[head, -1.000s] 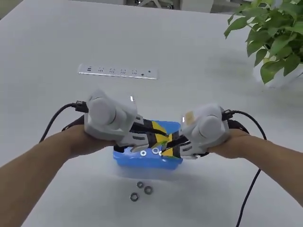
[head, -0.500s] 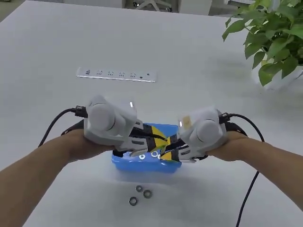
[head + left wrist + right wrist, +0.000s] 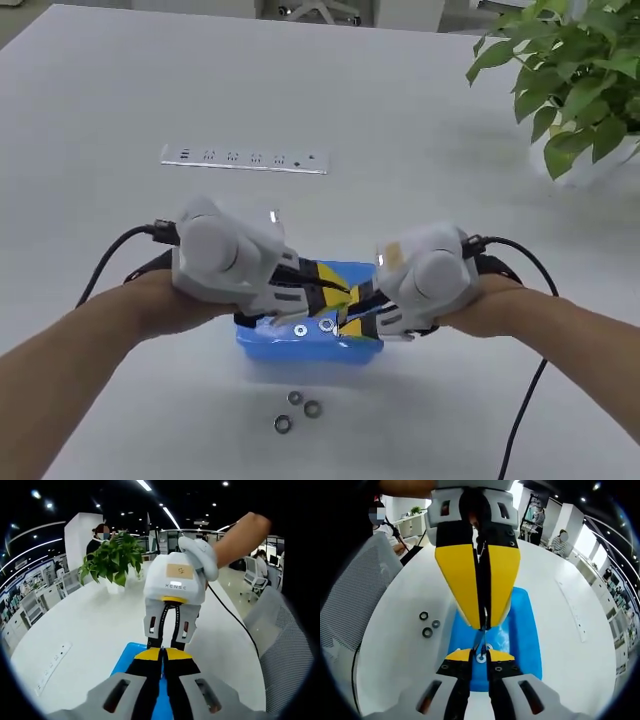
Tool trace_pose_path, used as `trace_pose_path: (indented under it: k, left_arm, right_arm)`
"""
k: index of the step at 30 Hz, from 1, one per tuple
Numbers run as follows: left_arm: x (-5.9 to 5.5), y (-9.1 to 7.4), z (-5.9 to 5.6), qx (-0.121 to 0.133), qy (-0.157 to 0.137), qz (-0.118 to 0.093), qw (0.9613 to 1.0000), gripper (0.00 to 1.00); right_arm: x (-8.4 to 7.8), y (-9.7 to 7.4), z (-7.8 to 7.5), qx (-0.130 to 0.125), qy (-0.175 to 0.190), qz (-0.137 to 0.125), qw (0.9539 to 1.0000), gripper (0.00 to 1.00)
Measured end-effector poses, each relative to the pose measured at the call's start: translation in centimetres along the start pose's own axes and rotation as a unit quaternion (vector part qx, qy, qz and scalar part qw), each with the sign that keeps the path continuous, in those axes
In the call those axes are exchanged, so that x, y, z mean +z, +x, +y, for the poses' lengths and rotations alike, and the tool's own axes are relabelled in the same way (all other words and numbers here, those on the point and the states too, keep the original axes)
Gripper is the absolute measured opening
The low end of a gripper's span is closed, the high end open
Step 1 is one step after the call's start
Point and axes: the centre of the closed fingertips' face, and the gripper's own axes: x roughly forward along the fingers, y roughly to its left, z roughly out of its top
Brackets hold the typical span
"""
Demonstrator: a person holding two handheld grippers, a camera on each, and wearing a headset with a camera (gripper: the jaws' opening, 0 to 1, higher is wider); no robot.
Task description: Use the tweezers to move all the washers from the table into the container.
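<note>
A: Where are the washers?

B: Two lie inside the blue container (image 3: 300,350), flat on its floor (image 3: 301,329). Three more washers (image 3: 294,398) sit in a small cluster on the table (image 3: 120,80), just beside the container, on the side facing the person.

A: And the grippers?

B: Both hang over the container and point at each other, tips nearly touching. The left gripper (image 3: 335,290) comes in from the container's left side and the right gripper (image 3: 348,318) from its right.

A: What about the tweezers?

B: In the right gripper view a thin metal strip, the tweezers (image 3: 480,639), comes out from between the left gripper's yellow fingers (image 3: 462,580). It points down over the container. Those fingers are clenched on it.

A: And the right fingers?

B: They are drawn close together, with only a narrow slit between them. The tweezers' tip sits in that slit, and a washer shows there too. I cannot tell whether the fingers actually pinch the tweezers.

A: Anything else around?

B: A white power strip (image 3: 245,158) lies well beyond the container's far side. A green plant (image 3: 575,70) stands farther off, beyond it to the right.
</note>
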Motion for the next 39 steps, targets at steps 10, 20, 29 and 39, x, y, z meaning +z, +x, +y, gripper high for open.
trace_pose_path:
  k: [10,20,29,39]
  left_arm:
    - [0.7,-0.6,0.4,0.005,-0.013,-0.005,0.9999,0.05]
    - [1.6,-1.6,0.3,0.011,-0.015,-0.008,0.9998,0.04]
    - [2.3,-2.8,-0.2,0.019,-0.019,-0.006,0.9996,0.04]
    - [2.9,-4.0,-1.0,0.028,-0.019,-0.004,0.9994,0.04]
  right_arm:
    - [0.7,-1.0,-0.4,-0.013,0.006,-0.01,0.9998,0.14]
    - [1.6,-2.3,-0.4,-0.033,0.012,-0.02,0.9992,0.17]
    - [2.1,-4.1,0.1,-0.051,0.032,-0.035,0.9976,0.22]
    - [2.1,-6.3,1.0,-0.075,0.058,-0.049,0.9943,0.29]
